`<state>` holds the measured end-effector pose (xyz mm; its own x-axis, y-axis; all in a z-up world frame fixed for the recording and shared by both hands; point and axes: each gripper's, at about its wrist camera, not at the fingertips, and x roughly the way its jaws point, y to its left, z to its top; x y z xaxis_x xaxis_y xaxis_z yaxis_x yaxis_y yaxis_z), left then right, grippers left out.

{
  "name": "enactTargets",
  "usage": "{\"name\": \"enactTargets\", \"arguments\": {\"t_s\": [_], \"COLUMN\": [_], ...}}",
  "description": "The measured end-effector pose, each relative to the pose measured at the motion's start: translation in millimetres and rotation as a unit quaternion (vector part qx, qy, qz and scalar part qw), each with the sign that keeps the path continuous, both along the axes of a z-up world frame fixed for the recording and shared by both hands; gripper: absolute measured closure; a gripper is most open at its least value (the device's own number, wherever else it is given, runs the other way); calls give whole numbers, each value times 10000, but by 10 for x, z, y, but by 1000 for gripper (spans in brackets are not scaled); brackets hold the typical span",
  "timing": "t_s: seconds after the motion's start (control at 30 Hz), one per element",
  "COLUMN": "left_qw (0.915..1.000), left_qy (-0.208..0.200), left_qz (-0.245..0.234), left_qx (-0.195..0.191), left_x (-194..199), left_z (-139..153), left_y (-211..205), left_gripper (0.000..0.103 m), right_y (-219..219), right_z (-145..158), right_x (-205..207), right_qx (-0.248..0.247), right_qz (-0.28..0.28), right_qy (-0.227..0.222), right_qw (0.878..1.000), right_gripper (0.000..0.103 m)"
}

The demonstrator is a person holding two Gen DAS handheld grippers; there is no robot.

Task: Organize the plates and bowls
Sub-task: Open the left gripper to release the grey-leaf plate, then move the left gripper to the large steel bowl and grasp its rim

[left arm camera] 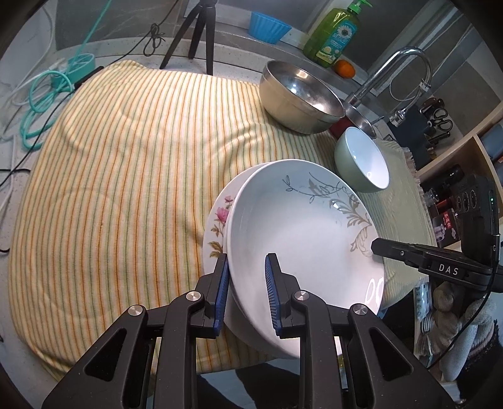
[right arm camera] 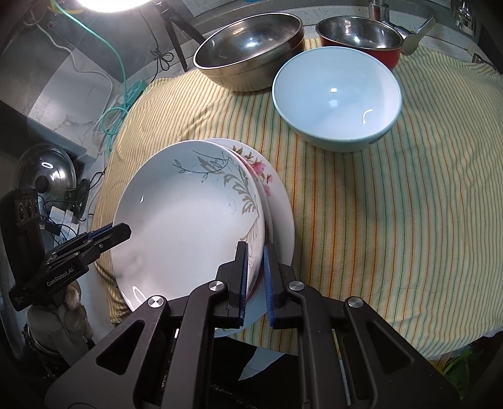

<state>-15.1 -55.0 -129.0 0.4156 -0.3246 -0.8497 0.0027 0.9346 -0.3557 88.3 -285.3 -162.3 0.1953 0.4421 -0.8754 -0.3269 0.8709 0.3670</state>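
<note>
A striped cloth [left arm camera: 110,188] cushions the counter. At its near edge the grey-leaf plate [left arm camera: 301,239] sits stacked on the rose plate [left arm camera: 217,220], the bowls kept far behind. The left gripper [left arm camera: 246,292] and right gripper [right arm camera: 255,273] each clamp opposite rims of the top plate, likely to steady it.

A bright lamp [right arm camera: 110,3] is blazing at the far left of the right wrist view, blowing out to pure white and throwing glints onto the grey-leaf plate [right arm camera: 188,226] and the steel bowl [right arm camera: 248,47]. Both views are staying sharp in the middle, while the fisheye is bending the striped cloth [left arm camera: 119,176] and darkening the corners. Soft shadows are falling beneath the dishes.
</note>
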Motion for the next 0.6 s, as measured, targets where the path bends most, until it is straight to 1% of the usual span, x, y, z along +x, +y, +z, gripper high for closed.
{"name": "enactTargets", "arguments": {"t_s": [0.2, 0.23, 0.27, 0.3, 0.33, 0.37, 0.4, 0.43, 0.47, 0.5, 0.6], "left_qw": [10000, 10000, 10000, 9999, 9998, 9997, 9995, 9996, 9995, 9994, 9994], "left_qy": [20, 30, 39, 55, 53, 28, -13, -40, -63, -100, -119], "left_qz": [-53, -49, -67, -67, -63, -50, -37, -48, -42, -47, -64], "left_qx": [64, 74, 53, 94, 174, 256, 303, 293, 314, 336, 313], "left_x": [18, 21, 28, 34, 32, 30, 25, 21, 18, 17, 28], "left_z": [6, 5, 6, 8, 16, 29, 48, 61, 75, 92, 112], "left_y": [-27, -30, -39, -50, -63, -70, -73, -66, -60, -61, -59], "left_gripper": [81, 76, 74, 66, 56, 52, 50, 50, 50, 50, 50], "right_y": [5, 2, 3, 2, 12, 19, 19, 23, 30, 35, 33], "right_z": [29, 37, 47, 63, 79, 98, 120, 147, 164, 182, 199], "right_x": [-17, -20, -18, -12, -12, -11, -16, -22, -32, -35, -41], "right_qx": [-59, -56, -64, -74, -104, -94, -80, -86, -101, -123, -91], "right_qz": [19, 11, 11, 26, 60, 97, 107, 107, 110, 114, 95], "right_qy": [-87, -92, -104, -135, -165, -190, -223, -282, -330, -385, -381], "right_qw": [9999, 9999, 9999, 9999, 9998, 9997, 9997, 9995, 9993, 9991, 9992], "right_gripper": [93, 93, 93, 91, 91, 85, 76, 71, 60, 55, 55]}}
